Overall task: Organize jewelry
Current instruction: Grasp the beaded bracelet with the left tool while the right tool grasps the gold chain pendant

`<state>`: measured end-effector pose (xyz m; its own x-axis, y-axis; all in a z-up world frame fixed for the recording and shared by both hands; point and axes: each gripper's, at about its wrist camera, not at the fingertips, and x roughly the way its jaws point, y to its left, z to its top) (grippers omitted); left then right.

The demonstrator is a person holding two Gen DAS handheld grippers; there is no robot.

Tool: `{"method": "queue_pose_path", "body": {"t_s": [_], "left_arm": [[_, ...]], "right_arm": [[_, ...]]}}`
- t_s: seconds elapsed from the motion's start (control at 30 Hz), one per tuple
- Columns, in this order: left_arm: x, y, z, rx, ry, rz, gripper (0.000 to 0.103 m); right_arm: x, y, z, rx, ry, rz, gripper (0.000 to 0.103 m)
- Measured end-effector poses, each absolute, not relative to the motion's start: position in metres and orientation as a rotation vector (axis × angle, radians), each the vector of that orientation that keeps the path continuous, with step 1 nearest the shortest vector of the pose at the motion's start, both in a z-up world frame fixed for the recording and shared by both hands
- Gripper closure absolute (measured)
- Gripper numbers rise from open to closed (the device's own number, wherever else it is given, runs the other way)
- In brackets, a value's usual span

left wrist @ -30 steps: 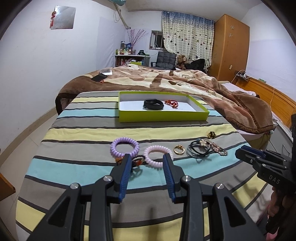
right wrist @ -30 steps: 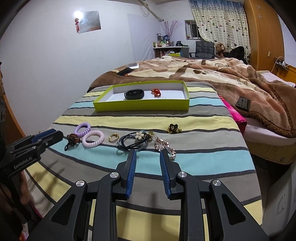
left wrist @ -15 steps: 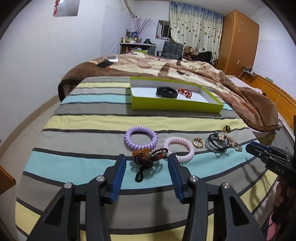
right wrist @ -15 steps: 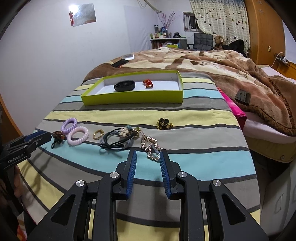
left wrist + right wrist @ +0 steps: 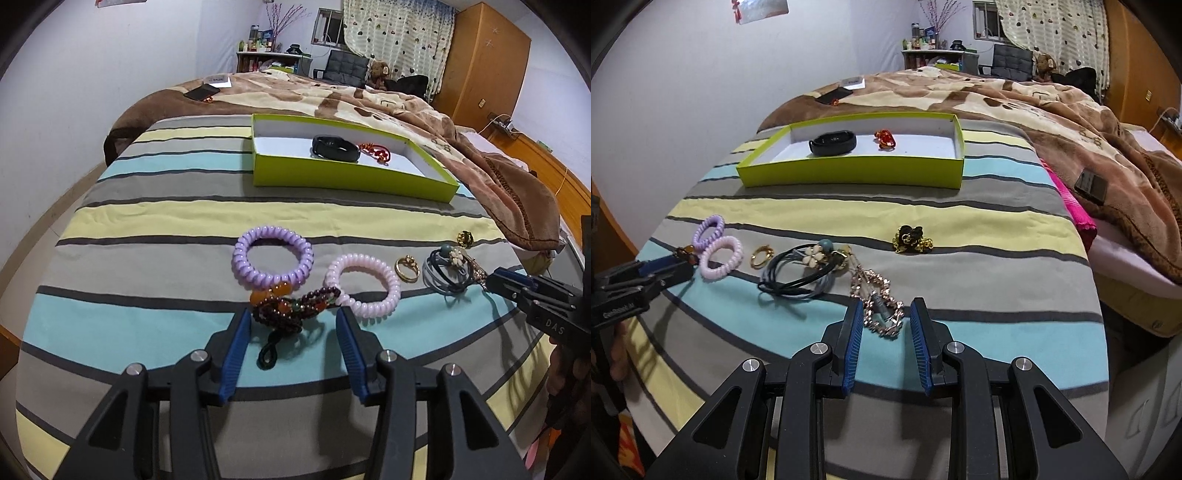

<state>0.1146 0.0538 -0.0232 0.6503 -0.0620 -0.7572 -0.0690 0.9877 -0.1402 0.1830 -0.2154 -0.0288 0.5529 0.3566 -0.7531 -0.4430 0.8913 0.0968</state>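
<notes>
My left gripper (image 5: 293, 317) is open wide, low over the striped bedcover. A dark red beaded bracelet (image 5: 291, 306) with orange beads lies between its fingertips, untouched. Just beyond lie a purple coil hair tie (image 5: 272, 254) and a pink coil hair tie (image 5: 364, 282). My right gripper (image 5: 885, 312) is open with its tips on either side of a rose-gold chain bracelet (image 5: 879, 299), pads apart from it. A gold ring (image 5: 762, 255), grey and black hair ties with a flower (image 5: 801, 273) and a black-and-gold brooch (image 5: 911, 239) lie nearby. The green box (image 5: 849, 171) holds a black band (image 5: 833, 142) and a red piece (image 5: 885, 139).
A brown blanket (image 5: 1071, 122) is bunched behind and to the right of the box, with a phone (image 5: 201, 91) on it. A pink cloth (image 5: 1071, 206) lies at the bedcover's right edge, where the bed drops off. A wardrobe (image 5: 484, 59) stands far back.
Both grippers have come forward and down toward the jewellery. The left jaws have widened and now straddle the beaded bracelet. The right tips have reached the chain bracelet.
</notes>
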Motion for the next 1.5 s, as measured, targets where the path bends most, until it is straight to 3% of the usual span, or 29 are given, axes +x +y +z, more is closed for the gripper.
{"method": "queue_pose_path", "body": {"t_s": [0.13,0.3,0.43,1.5], "left_arm": [[0.118,0.052,-0.024,-0.139,0.870,0.022,0.054],[0.119,0.051,-0.024,-0.109,0.875,0.048,0.070],[0.118,0.052,-0.023,-0.108,0.874,0.046,0.075],[0.092,0.043,0.009,-0.117,0.763,-0.023,0.079]], "right_arm": [[0.190,-0.210,-0.032,-0.126,0.887,0.504,0.076],[0.197,-0.204,-0.031,-0.153,0.897,0.522,0.076],[0.193,-0.201,-0.031,-0.183,0.898,0.523,0.076],[0.158,-0.236,-0.005,0.040,0.809,0.492,0.079]]}}
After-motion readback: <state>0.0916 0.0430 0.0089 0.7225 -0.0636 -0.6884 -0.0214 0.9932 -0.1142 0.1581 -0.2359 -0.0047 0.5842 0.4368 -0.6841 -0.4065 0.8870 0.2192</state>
